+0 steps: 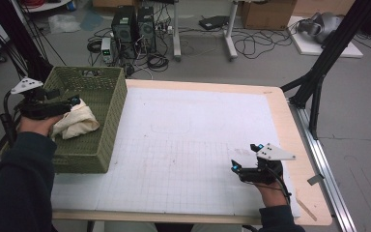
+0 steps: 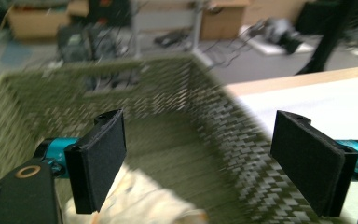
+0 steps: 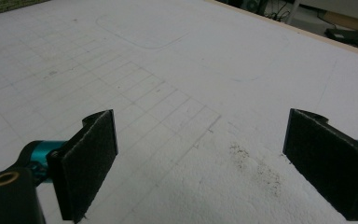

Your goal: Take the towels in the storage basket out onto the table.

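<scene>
A green woven basket (image 1: 107, 104) stands at the table's left edge, and a crumpled cream cloth (image 1: 78, 122) lies inside it. My left gripper (image 1: 71, 103) hovers over the basket's near left part, just above the cloth. In the left gripper view its jaws (image 2: 199, 140) stand wide open, with the cloth (image 2: 142, 200) low between and beneath them, and the basket's wall (image 2: 200, 116) ahead. My right gripper (image 1: 244, 157) rests low over the white gridded mat (image 1: 188, 140) at the front right. Its jaws (image 3: 200, 140) are also wide open, with nothing between them.
A dusty smudge (image 3: 256, 170) marks the mat (image 3: 168, 56) ahead of the right gripper. The table's wooden rim (image 1: 294, 130) runs along the right. Black frame legs (image 1: 319, 82), computer towers (image 1: 133, 24) and cables stand on the floor beyond the table.
</scene>
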The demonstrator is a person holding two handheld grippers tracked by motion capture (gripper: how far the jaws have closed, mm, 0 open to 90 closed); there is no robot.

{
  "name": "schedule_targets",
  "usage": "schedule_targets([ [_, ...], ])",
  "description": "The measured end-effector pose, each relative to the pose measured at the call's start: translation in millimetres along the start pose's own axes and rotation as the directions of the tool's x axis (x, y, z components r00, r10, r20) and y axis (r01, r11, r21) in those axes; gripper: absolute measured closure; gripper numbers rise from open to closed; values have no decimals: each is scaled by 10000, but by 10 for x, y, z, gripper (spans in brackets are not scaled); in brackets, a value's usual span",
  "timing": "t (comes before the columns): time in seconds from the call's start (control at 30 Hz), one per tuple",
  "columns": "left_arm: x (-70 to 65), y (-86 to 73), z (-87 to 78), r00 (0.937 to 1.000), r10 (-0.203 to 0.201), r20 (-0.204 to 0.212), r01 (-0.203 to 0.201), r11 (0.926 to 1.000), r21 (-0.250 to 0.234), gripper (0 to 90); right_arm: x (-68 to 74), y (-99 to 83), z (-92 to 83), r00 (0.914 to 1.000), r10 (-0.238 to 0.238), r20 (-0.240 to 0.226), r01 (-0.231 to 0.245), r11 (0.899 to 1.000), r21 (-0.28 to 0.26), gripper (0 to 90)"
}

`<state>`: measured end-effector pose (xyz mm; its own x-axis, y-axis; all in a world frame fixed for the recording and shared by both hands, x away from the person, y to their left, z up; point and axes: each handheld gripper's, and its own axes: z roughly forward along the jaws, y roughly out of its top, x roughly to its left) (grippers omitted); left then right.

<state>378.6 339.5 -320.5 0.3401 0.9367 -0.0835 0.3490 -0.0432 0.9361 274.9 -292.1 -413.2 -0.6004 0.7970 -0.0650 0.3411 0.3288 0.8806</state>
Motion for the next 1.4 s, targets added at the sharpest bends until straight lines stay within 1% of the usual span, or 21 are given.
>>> schedule_targets([
  [0.13, 132, -86, 168, 9995, -203, -251, 224, 9960, 869, 192, -6, -17, -7, 10000, 10, 26, -11, 10000, 87, 91],
  [0.23, 203, -154, 285, 9980, -362, -510, 436, 9876, 1506, 208, -9, -32, -15, 10000, 50, 77, -51, 9999, 156, 91],
  [0.33, 268, -233, 364, 9956, -568, -746, 696, 9808, 1824, 210, -9, -38, -41, 9999, 2, 145, -5, 9999, 172, 91],
  [0.43, 312, -340, 452, 9942, -603, -889, 822, 9601, 2673, 232, -12, -46, -60, 9998, -21, 220, 18, 9999, 143, 91],
  [0.5, 331, -408, 500, 9921, -305, -1219, 684, 9448, 3204, 248, -15, -52, -67, 9997, -8, 251, 3, 9999, 167, 91],
  [0.57, 343, -439, 526, 9913, -272, -1288, 696, 9388, 3375, 257, -17, -61, -65, 9997, 6, 264, -11, 9998, 197, 91],
  [0.63, 344, -455, 543, 9898, -27, -1424, 545, 9310, 3609, 275, -17, -66, -66, 9996, -10, 266, 4, 9997, 227, 91],
  [0.67, 356, -480, 561, 9885, 116, -1505, 498, 9161, 3979, 301, -16, -68, -67, 9996, -10, 266, 3, 9997, 255, 91],
  [0.73, 378, -519, 583, 9866, 127, -1628, 624, 8918, 4480, 340, -16, -71, -65, 9996, -52, 274, 44, 9997, 260, 91],
  [0.77, 387, -537, 595, 9862, 122, -1653, 680, 8800, 4701, 419, -11, -72, -70, 9997, -37, 259, 29, 9995, 301, 91],
  [0.8, 391, -551, 605, 9870, 111, -1605, 687, 8729, 4831, 419, -11, -72, -70, 9997, -37, 259, 29, 9995, 301, 91],
  [0.83, 391, -561, 612, 9891, 159, -1461, 603, 8626, 5023, 507, -12, -75, -73, 9996, -60, 266, 52, 9996, 294, 91],
  [0.87, 383, -572, 622, 9900, 313, -1376, 467, 8477, 5284, 507, -12, -75, -73, 9996, -60, 266, 52, 9996, 294, 91],
  [0.9, 376, -592, 634, 9900, 466, -1330, 368, 8256, 5630, 561, -13, -76, -74, 9996, -54, 270, 46, 9996, 296, 91],
  [0.93, 374, -600, 635, 9907, 504, -1260, 322, 8146, 5791, 654, -11, -78, -76, 9996, -13, 288, 4, 9995, 324, 91],
  [0.97, 374, -601, 633, 9908, 531, -1243, 298, 8111, 5842, 703, -12, -78, -77, 9996, -12, 283, 3, 9995, 330, 91],
  [1.13, 369, -541, 581, 9917, 256, -1261, 465, 8426, 5366, 787, -9, -76, -93, 9996, -59, 291, 51, 9996, 279, 91],
  [1.2, 355, -500, 543, 9924, 167, -1219, 468, 8649, 4997, 788, -8, -77, -96, 9996, -57, 291, 49, 9996, 266, 91],
  [1.23, 346, -464, 499, 9922, 4, -1250, 576, 8859, 4603, 789, -6, -78, -102, 9995, -39, 301, 31, 9997, 253, 91],
  [1.27, 346, -464, 499, 9922, 4, -1250, 576, 8859, 4603, 789, -6, -78, -102, 9995, -39, 301, 31, 9997, 253, 91],
  [1.4, 350, -390, 375, 9923, -413, -1169, 813, 9283, 3628, 788, -9, -70, -116, 9995, 57, 312, -61, 9999, 143, 91],
])
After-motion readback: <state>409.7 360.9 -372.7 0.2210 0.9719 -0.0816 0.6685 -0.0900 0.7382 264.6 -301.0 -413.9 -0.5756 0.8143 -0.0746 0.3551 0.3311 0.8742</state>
